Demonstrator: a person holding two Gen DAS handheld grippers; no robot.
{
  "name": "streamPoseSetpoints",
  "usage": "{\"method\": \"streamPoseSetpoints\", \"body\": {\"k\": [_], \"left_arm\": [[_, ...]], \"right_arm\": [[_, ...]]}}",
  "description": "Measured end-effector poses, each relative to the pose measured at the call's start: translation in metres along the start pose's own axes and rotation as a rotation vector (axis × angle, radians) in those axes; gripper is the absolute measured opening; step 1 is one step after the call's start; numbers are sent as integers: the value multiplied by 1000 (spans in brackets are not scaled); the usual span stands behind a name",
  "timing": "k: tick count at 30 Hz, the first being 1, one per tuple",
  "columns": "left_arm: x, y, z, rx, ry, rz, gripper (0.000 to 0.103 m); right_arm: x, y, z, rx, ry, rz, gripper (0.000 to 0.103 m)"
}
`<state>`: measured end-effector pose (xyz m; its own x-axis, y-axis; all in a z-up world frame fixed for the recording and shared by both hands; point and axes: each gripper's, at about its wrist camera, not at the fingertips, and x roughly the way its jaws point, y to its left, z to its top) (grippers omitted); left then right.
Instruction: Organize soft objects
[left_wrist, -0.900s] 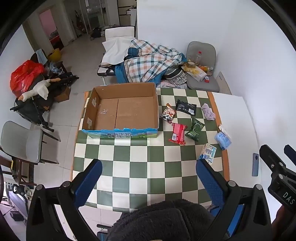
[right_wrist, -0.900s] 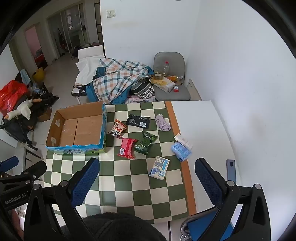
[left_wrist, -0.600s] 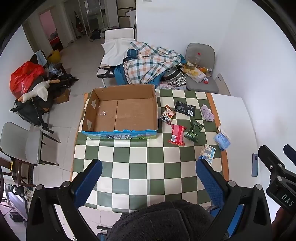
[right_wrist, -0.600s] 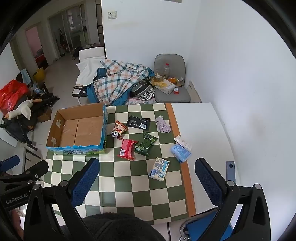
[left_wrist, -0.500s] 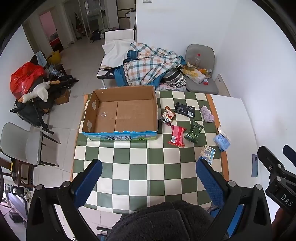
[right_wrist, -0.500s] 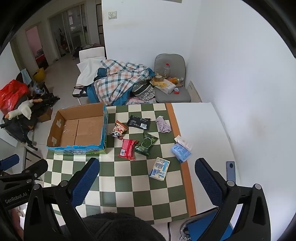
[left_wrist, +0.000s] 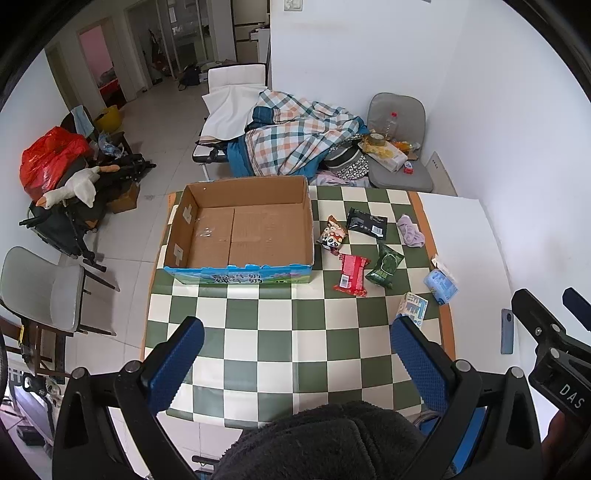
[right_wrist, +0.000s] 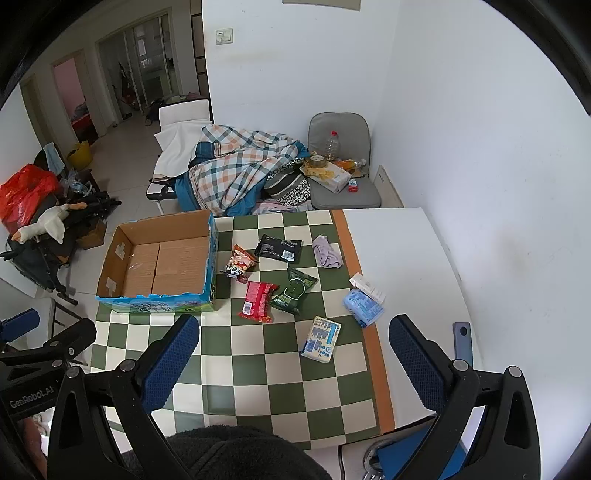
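Checkered green-and-white cloth (left_wrist: 295, 332) covers the table, bearing an open cardboard box (left_wrist: 240, 229) and, to its right, crinkly snack packets (right_wrist: 258, 301), a tissue pack (right_wrist: 321, 338) and a crumpled lilac cloth (right_wrist: 327, 253). Both the left gripper (left_wrist: 295, 347) and right gripper (right_wrist: 295, 343) hover wide apart, holding nothing. Only the right view shows the wall switch (right_wrist: 224, 36).

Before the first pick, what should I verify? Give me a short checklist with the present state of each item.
1. Left tool open, holding nothing: ok.
2. Right tool open, holding nothing: ok.
3. Cardboard box open on top, nothing seen inside: ok.
4. Packets lie apart from the box; red packet touches the green packet: ok.
5. Purple cloth uncovered: ok.
6. Softness of each packet: cannot tell.
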<state>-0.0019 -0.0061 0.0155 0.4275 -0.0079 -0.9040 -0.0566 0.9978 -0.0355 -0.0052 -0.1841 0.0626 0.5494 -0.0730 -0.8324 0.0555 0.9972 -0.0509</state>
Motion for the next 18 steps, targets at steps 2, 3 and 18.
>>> {"method": "streamPoseSetpoints", "body": {"k": [2, 3, 18], "left_arm": [[0, 0, 0, 0, -1, -3, 103], [0, -1, 0, 0, -1, -2, 103], [-1, -1, 0, -2, -4, -4, 103]], "right_arm": [[-1, 1, 0, -4, -5, -6, 103], [-2, 2, 0, -5, -8, -7, 103], [-2, 2, -4, -18, -9, 3, 103]]}}
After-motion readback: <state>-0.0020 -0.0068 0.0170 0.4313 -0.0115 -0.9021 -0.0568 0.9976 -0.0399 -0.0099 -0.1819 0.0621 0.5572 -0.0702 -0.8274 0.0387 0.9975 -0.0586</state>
